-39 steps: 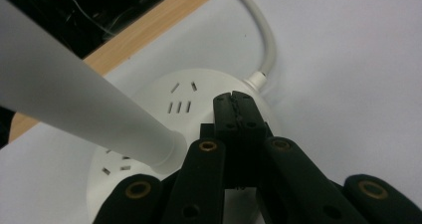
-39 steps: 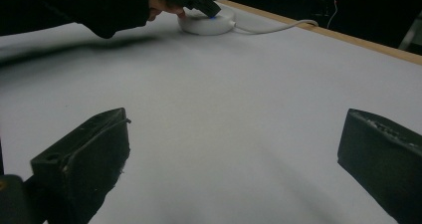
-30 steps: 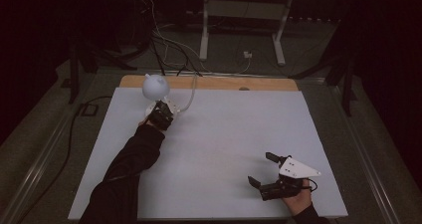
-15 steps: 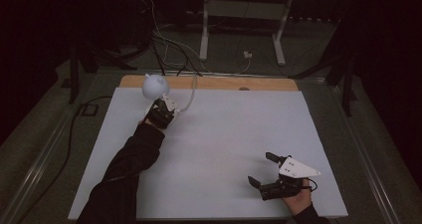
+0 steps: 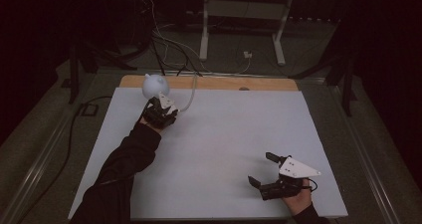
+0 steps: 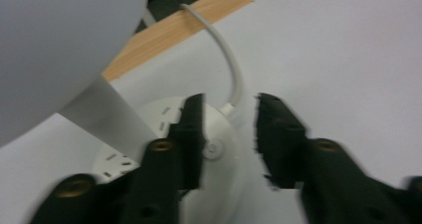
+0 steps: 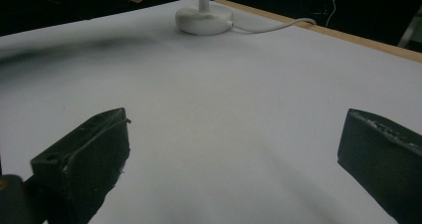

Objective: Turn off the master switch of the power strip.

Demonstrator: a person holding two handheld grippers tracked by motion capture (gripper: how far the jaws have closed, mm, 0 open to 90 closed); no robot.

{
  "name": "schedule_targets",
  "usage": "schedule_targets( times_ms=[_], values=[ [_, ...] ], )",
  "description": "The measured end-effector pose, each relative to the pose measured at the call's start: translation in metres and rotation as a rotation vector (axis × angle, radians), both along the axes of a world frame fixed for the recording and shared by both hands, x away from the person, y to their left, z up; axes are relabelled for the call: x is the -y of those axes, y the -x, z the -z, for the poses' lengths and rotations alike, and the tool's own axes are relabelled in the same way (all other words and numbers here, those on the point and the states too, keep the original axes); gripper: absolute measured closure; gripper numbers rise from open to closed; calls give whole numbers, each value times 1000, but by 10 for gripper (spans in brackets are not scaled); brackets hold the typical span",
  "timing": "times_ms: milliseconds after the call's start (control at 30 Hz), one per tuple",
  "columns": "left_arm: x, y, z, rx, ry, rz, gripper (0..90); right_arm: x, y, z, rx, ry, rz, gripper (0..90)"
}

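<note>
"What's the thing at the far left corner of the tabletop (image 5: 224, 149)?"

"A small white desk lamp (image 5: 156, 85), as far as I can make out: round globe head, short stem, a flat round base (image 6: 219, 149) with a white cord (image 6: 230, 59) running off over the wooden back edge (image 5: 214, 82)."

"And the left claw (image 5: 160, 110)?"

"Right over it. In the left gripper view its two black jaws stand a little apart and hang above the base, one on each side of the small button or mark at its centre. Nothing is clamped between them; I can't tell whether they touch the base."

"So which way does the lamp lie from that claw?"

"Directly ahead and below, with the globe looming on its upper left. The cord leaves the base on the far side, away from the hand. If the idea is to press the centre or grip the base, I'd say the claw just needs to come straight down."

"The right one?"

"The right claw (image 5: 266, 171) sits near the front right of the tabletop, jaws spread wide, empty, well apart from the lamp. The right gripper view shows the base far across the white surface. The left hand is plainly the nearer."
</note>
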State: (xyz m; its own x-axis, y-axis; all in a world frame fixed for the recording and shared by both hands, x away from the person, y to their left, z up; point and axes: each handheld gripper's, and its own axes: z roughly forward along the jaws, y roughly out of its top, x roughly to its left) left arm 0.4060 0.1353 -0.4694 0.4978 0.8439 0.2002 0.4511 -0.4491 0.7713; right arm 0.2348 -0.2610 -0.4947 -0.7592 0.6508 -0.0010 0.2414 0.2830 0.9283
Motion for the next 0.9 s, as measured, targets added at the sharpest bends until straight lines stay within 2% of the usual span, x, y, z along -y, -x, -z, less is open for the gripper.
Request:
schedule_targets(
  times_ms=[67, 233, 333, 400, 600, 700, 900],
  values=[
    [0, 2, -3, -12, 24, 6, 462, 0, 0, 0, 1, -4, 0, 0],
    [2, 6, -7, -49, 46, 20, 236, 0, 0, 0, -1, 1, 0, 0],
    [1, 8, -10, -91, 87, 52, 122, 0, 0, 0, -4, 2, 0, 0],
    [1, 10, -11, -118, 118, 76, 16, 0, 0, 0, -3, 1, 1, 0],
    [-2, 20, -19, -153, 156, 148, 3, 0, 0, 0, -3, 0, 0, 0],
    [-6, 25, -24, -172, 197, 197, 3, 0, 0, 0, -2, -1, 2, 0],
    [-12, 40, -31, -191, 224, 278, 3, 0, -1, 0, -6, 0, 4, 0]
  ],
)
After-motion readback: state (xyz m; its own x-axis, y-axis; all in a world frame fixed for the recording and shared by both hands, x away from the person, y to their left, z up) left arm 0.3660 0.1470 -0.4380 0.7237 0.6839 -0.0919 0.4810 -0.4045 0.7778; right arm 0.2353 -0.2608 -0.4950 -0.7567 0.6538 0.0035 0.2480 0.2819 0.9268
